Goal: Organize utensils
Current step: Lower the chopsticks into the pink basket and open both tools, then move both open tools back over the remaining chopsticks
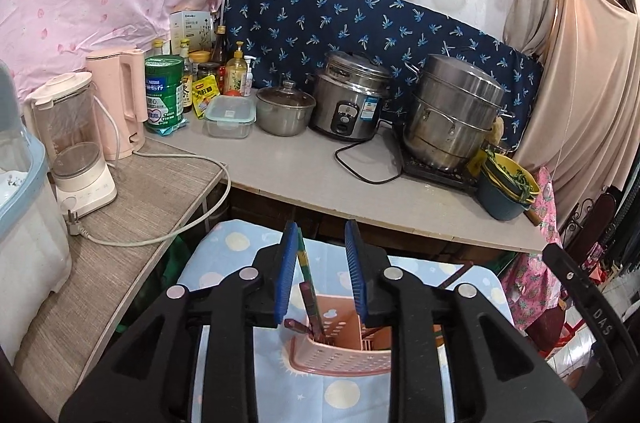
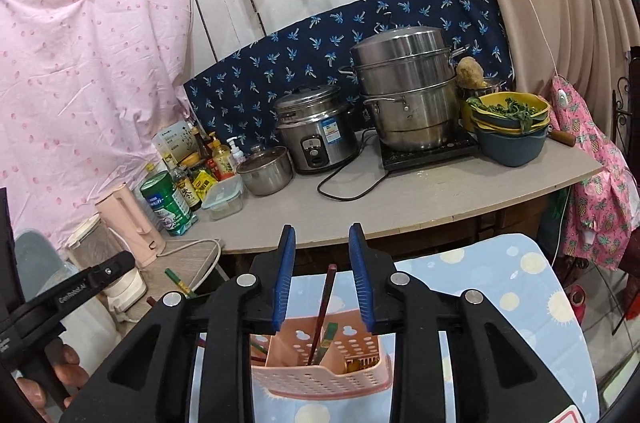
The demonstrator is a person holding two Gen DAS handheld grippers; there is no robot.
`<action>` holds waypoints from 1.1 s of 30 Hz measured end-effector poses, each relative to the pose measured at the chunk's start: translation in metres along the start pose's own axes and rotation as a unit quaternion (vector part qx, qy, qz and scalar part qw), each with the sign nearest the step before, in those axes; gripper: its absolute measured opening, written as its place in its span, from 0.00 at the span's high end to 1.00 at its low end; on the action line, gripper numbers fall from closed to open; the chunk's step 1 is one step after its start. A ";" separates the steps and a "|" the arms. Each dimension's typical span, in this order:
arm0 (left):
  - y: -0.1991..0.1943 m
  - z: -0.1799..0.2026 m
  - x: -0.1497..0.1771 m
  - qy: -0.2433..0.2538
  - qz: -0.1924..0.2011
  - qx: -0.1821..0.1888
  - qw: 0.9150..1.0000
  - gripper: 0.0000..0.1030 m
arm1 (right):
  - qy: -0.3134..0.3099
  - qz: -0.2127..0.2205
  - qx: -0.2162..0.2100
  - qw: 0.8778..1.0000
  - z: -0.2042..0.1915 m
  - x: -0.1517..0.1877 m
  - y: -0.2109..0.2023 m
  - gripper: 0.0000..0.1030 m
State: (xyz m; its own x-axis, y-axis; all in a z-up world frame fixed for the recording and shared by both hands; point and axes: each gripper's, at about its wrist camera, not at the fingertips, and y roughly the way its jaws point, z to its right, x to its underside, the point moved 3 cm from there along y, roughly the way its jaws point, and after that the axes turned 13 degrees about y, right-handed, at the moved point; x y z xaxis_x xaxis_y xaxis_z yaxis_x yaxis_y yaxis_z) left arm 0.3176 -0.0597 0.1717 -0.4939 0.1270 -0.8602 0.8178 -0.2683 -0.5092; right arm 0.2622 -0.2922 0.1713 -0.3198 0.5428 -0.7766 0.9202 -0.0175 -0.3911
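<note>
A pink perforated utensil holder (image 1: 340, 353) (image 2: 320, 367) stands on a light-blue patterned cloth (image 1: 240, 243) (image 2: 500, 283), just below both grippers. My left gripper (image 1: 322, 226) is open; a green patterned chopstick (image 1: 307, 275) leans against its left pad, its lower end in the holder, and the right pad is clear of it. My right gripper (image 2: 321, 229) is open too. A dark red chopstick (image 2: 326, 299) stands loose in the holder between its pads, beside other chopsticks (image 2: 329, 333). The right wrist view shows the left gripper's body (image 2: 80, 287) and a hand (image 2: 60, 375) at lower left.
Behind runs a grey counter (image 1: 304, 175) with a steamer pot (image 1: 452, 111), rice cooker (image 1: 348, 99), small lidded pot (image 1: 285, 111), food box (image 1: 230, 115), bottles and a green tin (image 1: 164, 91). A lower shelf at left holds a pink kettle (image 1: 120, 103) and blender (image 1: 76, 143). Stacked bowls (image 2: 508, 127) sit at the right.
</note>
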 end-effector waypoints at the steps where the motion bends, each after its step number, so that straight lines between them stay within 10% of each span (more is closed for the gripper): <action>1: -0.003 0.001 0.002 0.001 -0.001 0.001 1.000 0.77 | -0.001 0.000 -0.001 1.000 0.000 0.001 -0.004 0.73; 33: -0.073 0.018 0.190 0.069 -0.107 -0.003 0.992 0.65 | -0.078 -0.105 0.020 0.991 0.036 0.201 -0.133 0.68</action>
State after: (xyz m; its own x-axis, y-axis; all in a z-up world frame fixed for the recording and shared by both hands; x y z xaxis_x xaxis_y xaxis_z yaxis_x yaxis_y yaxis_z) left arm 0.1589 -0.0331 0.0460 -0.6119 0.3109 -0.7273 0.6997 -0.2159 -0.6810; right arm 0.0674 -0.2114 0.0497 -0.5375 0.4014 -0.7416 0.8207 0.0470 -0.5694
